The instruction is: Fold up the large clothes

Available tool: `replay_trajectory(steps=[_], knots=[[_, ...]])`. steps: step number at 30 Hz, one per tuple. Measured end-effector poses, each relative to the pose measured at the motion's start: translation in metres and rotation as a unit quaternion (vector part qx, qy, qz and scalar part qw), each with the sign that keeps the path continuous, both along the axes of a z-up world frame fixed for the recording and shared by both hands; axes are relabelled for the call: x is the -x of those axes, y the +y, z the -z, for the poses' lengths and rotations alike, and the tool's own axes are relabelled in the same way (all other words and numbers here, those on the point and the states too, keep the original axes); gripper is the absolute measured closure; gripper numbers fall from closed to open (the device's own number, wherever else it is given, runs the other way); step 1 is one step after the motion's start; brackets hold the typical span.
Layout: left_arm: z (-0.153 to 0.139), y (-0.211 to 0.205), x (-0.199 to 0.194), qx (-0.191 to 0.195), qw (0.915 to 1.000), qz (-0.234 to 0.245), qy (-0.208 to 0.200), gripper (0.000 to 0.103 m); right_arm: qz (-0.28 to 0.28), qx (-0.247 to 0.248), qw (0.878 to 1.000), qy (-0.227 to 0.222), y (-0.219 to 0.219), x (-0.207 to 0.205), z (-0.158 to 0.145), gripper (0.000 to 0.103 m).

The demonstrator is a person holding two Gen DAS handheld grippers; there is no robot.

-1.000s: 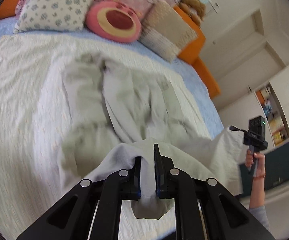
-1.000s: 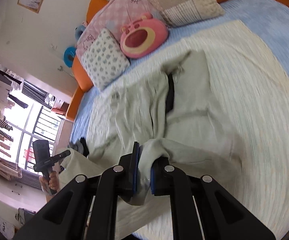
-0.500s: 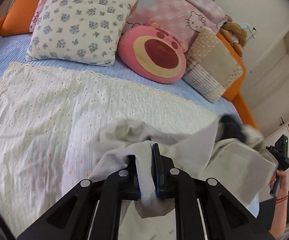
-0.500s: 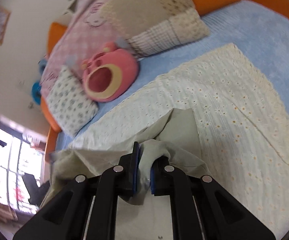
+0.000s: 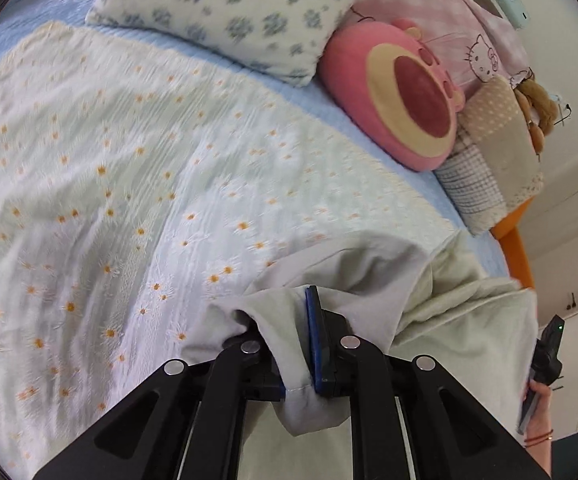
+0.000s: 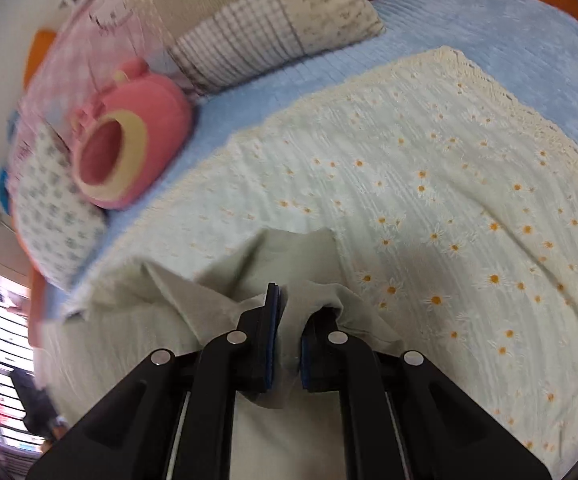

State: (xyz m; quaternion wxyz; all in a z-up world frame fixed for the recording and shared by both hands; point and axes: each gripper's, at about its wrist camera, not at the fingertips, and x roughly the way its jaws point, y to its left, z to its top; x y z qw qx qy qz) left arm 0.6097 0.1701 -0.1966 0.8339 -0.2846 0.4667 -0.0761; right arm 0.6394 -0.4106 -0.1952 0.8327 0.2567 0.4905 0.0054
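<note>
Bed (image 5: 17, 12): blue sheet; daisy-print coverlet (image 5: 129, 184) spread over it, pale garment (image 6: 273, 248) on coverlet. Head end: floral pillow (image 5: 241, 16), pink plush (image 5: 401, 96), patchwork cushion (image 6: 257, 28).

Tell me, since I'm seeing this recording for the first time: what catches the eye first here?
The left gripper is shut on a fold of the pale grey-green garment, low in the middle of its view, and the right gripper is shut on the same garment. Under it lies a daisy-print blanket on the bed. Beyond, among the pillows, sits a round pink plush cushion.
</note>
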Motion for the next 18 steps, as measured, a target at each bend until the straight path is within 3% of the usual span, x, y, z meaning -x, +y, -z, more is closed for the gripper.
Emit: replay_trajectory(steps=[2,5,7,10,15,18], knots=[[0.010,-0.003,0.002,-0.002,0.9999,-0.004,-0.014,0.088,-0.006,0.045,0.999,-0.004,0.014,-0.001,0.015,0.096],[0.008,-0.008,0.000,-0.027,0.9995,0.008,-0.014,0.088,-0.018,0.115,0.993,-0.025,0.036,0.002,0.014,0.094],[-0.005,-0.010,-0.001,-0.049,0.9987,0.016,-0.003,0.088,-0.032,0.127,0.991,-0.016,0.040,0.002,0.010,0.093],[-0.030,-0.009,0.005,-0.064,0.9978,0.020,0.002,0.086,-0.055,0.109,0.992,0.023,0.029,0.005,-0.003,0.092],[-0.078,-0.011,0.022,-0.109,0.9924,0.058,0.008,0.084,-0.059,0.040,0.996,0.044,0.000,0.030,-0.043,0.087],[-0.111,-0.002,0.037,-0.083,0.9948,0.059,-0.007,0.082,-0.058,0.008,0.997,0.048,-0.012,0.044,-0.072,0.076]])
